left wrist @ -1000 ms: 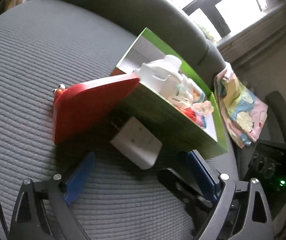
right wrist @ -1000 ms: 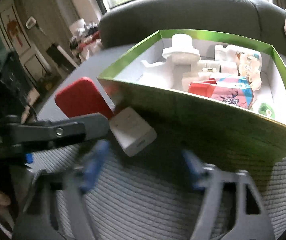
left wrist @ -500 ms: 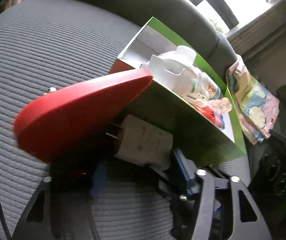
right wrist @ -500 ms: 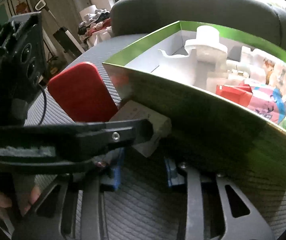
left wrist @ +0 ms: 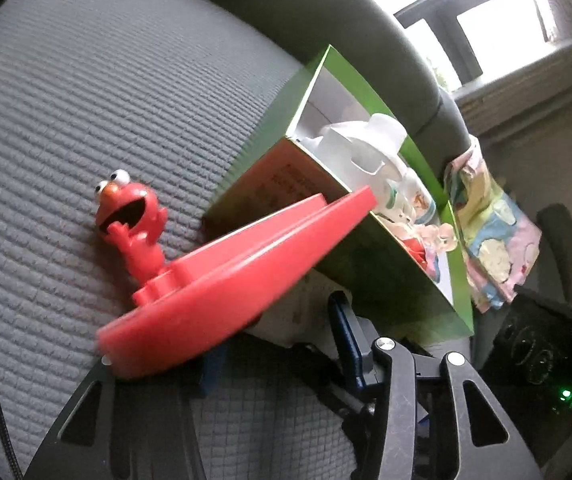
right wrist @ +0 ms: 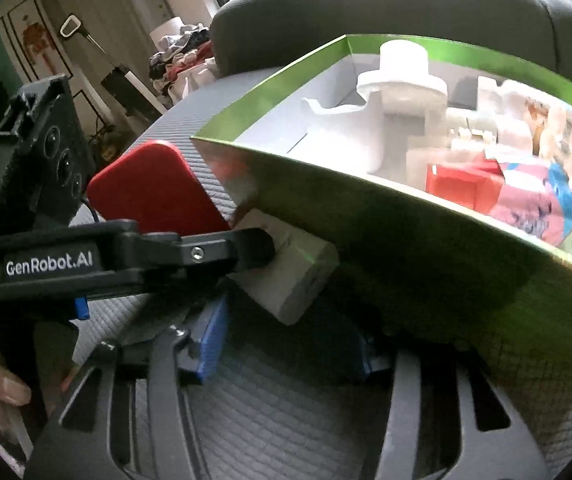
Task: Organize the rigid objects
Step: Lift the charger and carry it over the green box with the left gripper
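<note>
Left tool (left wrist: pixel 277 344): its blue pads are sitting on either side of the white charger, closed in on it; the red base's edge is lying over the left finger, so the exact contact there is hidden.
Right tool (right wrist: pixel 286 344): its blue fingers are spread apart, hovering over the sofa seat just below the charger and holding nothing.
White charger (right wrist: pixel 286 276): it is lying on the sofa seat (left wrist: pixel 85 100), pressed up against the green box's near wall.
Red base (left wrist: pixel 237 272): it is tilting up, one end resting on the box's near corner, with the red Elmo figure (left wrist: pixel 129 220) standing on it.
Green box (right wrist: pixel 426 260): it is sitting near the seat's back edge, holding a white plastic piece (right wrist: pixel 398 92), a red-and-pink carton (right wrist: pixel 506 196) and other small items.
Patterned cloth (left wrist: pixel 494 232): it is lying beside the box's far side.
</note>
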`<state>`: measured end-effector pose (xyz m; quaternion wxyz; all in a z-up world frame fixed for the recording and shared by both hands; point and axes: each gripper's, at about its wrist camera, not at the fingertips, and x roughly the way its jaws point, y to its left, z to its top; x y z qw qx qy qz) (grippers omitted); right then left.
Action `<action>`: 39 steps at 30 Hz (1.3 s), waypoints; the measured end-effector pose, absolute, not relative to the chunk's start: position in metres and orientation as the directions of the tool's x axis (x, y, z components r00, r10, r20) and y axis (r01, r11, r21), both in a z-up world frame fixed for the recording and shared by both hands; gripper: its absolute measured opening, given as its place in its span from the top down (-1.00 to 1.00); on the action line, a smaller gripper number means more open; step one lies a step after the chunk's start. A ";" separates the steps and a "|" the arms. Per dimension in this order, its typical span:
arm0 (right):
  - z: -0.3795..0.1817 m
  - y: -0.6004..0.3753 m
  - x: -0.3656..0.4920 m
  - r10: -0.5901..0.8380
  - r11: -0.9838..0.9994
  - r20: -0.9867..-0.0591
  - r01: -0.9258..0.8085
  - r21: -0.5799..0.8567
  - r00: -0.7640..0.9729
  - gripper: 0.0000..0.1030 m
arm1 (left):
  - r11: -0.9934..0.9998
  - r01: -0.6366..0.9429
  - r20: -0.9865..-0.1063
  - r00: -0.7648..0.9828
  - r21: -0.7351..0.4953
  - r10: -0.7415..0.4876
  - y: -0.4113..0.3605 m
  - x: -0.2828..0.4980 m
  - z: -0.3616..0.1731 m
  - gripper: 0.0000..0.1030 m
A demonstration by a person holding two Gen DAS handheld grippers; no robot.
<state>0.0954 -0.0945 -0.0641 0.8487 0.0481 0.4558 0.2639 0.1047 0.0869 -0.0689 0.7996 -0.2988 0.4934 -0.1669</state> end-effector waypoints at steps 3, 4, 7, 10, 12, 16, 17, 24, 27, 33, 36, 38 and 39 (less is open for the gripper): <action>-0.065 -0.086 0.100 0.495 0.854 -0.747 -0.407 0.323 0.444 -0.23 | 0.784 -0.013 -0.702 0.456 -0.621 -0.548 0.082 0.107 -0.068 0.06; -0.066 -0.083 0.101 0.495 0.854 -0.748 -0.405 0.327 0.442 -0.26 | 0.787 -0.009 -0.703 0.457 -0.616 -0.545 0.081 0.106 -0.067 0.06; -0.065 -0.078 0.095 0.467 0.865 -0.752 -0.418 0.278 0.465 -0.23 | 0.789 0.000 -0.699 0.462 -0.615 -0.545 0.083 0.102 -0.067 0.06; -0.062 -0.083 0.093 0.486 0.857 -0.739 -0.420 0.298 0.467 -0.10 | 0.797 -0.001 -0.704 0.472 -0.603 -0.532 0.079 0.099 -0.063 0.06; -0.059 -0.084 0.088 0.482 0.859 -0.733 -0.424 0.287 0.480 -0.05 | 0.800 0.001 -0.705 0.472 -0.601 -0.530 0.078 0.095 -0.061 0.06; -0.050 -0.080 0.078 0.465 0.865 -0.728 -0.435 0.251 0.504 -0.01 | 0.791 0.008 -0.693 0.477 -0.612 -0.541 0.078 0.083 -0.056 0.06; -0.048 -0.080 0.077 0.464 0.865 -0.727 -0.437 0.248 0.506 -0.01 | 0.794 0.012 -0.694 0.480 -0.607 -0.538 0.077 0.080 -0.053 0.06; -0.016 -0.080 0.054 0.463 0.862 -0.692 -0.464 0.205 0.553 -0.01 | 0.799 0.072 -0.654 0.533 -0.597 -0.537 0.071 0.056 -0.020 0.06; -0.001 -0.086 0.045 0.463 0.865 -0.669 -0.461 0.198 0.581 -0.01 | 0.807 0.111 -0.637 0.556 -0.580 -0.534 0.063 0.050 -0.003 0.06; 0.022 -0.108 0.042 0.448 0.879 -0.631 -0.441 0.181 0.634 -0.01 | 0.810 0.162 -0.620 0.565 -0.564 -0.544 0.041 0.059 0.021 0.06; 0.033 -0.121 0.049 0.440 0.888 -0.611 -0.420 0.188 0.658 -0.01 | 0.815 0.189 -0.620 0.562 -0.548 -0.547 0.027 0.070 0.034 0.06; 0.037 -0.130 0.053 0.435 0.893 -0.601 -0.408 0.192 0.670 -0.01 | 0.822 0.211 -0.623 0.561 -0.530 -0.545 0.013 0.079 0.042 0.06; 0.040 -0.135 0.056 0.430 0.897 -0.596 -0.398 0.195 0.678 -0.01 | 0.823 0.218 -0.623 0.561 -0.524 -0.545 0.008 0.083 0.044 0.06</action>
